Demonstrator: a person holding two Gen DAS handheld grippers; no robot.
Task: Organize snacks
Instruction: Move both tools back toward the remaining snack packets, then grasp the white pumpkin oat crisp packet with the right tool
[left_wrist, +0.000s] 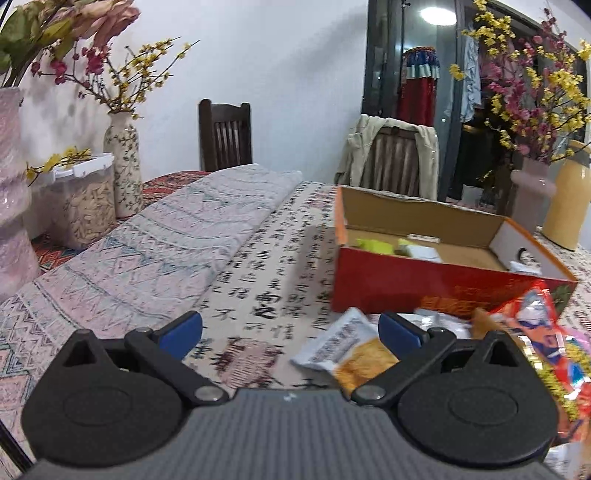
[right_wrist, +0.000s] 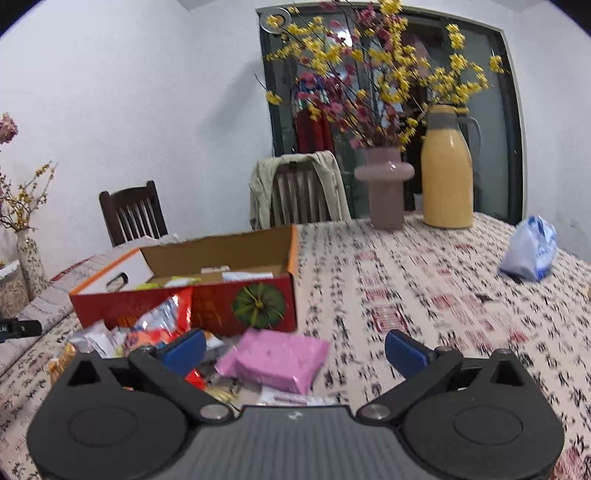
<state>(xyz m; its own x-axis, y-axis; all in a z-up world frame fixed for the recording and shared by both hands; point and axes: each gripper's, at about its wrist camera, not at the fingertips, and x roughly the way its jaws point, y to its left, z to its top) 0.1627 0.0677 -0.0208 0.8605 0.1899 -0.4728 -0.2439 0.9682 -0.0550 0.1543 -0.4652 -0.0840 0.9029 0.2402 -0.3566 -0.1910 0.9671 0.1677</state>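
Observation:
A red cardboard box (left_wrist: 424, 286) stands open on the table with a few small packets inside; it also shows in the right wrist view (right_wrist: 221, 302). Loose snack packs lie in front of it: a white and orange packet (left_wrist: 351, 350), a red foil bag (left_wrist: 539, 332), and a pink pack (right_wrist: 280, 358) with a red foil bag (right_wrist: 166, 321) beside it. My left gripper (left_wrist: 290, 332) is open and empty above the cloth, left of the white packet. My right gripper (right_wrist: 295, 349) is open and empty, with the pink pack between its fingers' line of sight.
A patterned tablecloth (right_wrist: 424, 295) covers the table. A pink vase (right_wrist: 386, 188) with flowers, a yellow jug (right_wrist: 447, 170) and a blue-white plastic bag (right_wrist: 532, 249) stand at the far right. A folded cloth (left_wrist: 166, 240), a jar (left_wrist: 86, 201) and vases (left_wrist: 123, 166) are at the left. Chairs stand behind.

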